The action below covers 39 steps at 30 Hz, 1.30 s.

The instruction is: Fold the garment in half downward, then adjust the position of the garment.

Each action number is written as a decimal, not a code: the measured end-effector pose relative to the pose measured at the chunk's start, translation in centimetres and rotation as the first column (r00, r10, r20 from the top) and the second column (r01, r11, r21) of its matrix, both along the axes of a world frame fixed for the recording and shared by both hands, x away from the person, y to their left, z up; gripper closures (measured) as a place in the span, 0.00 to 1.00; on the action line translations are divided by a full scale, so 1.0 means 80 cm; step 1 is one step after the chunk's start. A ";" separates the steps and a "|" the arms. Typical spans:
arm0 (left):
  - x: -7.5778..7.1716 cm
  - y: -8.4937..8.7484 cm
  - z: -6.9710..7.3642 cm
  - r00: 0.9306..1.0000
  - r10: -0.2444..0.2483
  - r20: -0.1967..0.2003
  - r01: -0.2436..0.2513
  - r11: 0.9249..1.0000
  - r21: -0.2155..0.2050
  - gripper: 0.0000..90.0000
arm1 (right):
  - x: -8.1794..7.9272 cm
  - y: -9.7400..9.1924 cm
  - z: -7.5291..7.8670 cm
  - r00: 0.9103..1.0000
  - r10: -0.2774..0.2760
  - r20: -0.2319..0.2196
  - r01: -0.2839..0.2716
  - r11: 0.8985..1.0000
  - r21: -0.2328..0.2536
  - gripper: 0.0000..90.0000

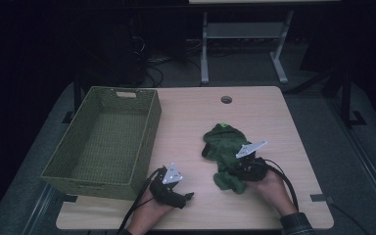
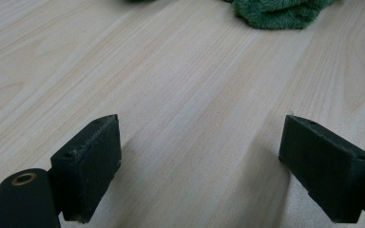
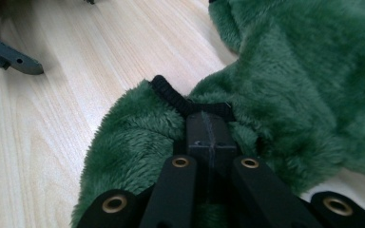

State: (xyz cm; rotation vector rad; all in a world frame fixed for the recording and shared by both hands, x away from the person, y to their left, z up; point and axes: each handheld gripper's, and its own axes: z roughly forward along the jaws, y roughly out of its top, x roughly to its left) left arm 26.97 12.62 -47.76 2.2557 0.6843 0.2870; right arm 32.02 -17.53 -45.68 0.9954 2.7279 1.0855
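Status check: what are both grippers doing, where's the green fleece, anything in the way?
Left gripper open, over bare table. Right gripper shut on green fleece. Basket empty at left; nothing between.

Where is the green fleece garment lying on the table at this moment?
In the high view the green fleece garment lies right of the table's centre, right of the woven basket; the right gripper is shut on its near end.

Light wood-grain bench [image 1: 274, 117]; round cable hole [image 1: 226, 100] near far edge. Green woven basket [image 1: 85, 128] on left part, near corner overhanging bench edge. Grey desk frame [image 1: 245, 44] and cables [image 1: 149, 63] on dark floor beyond.
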 end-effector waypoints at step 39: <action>0.064 -0.028 0.043 0.999 -0.027 -0.025 0.026 0.999 -0.041 0.29 | 0.026 -0.044 0.059 0.981 -0.143 0.127 0.130 0.986 0.107 0.52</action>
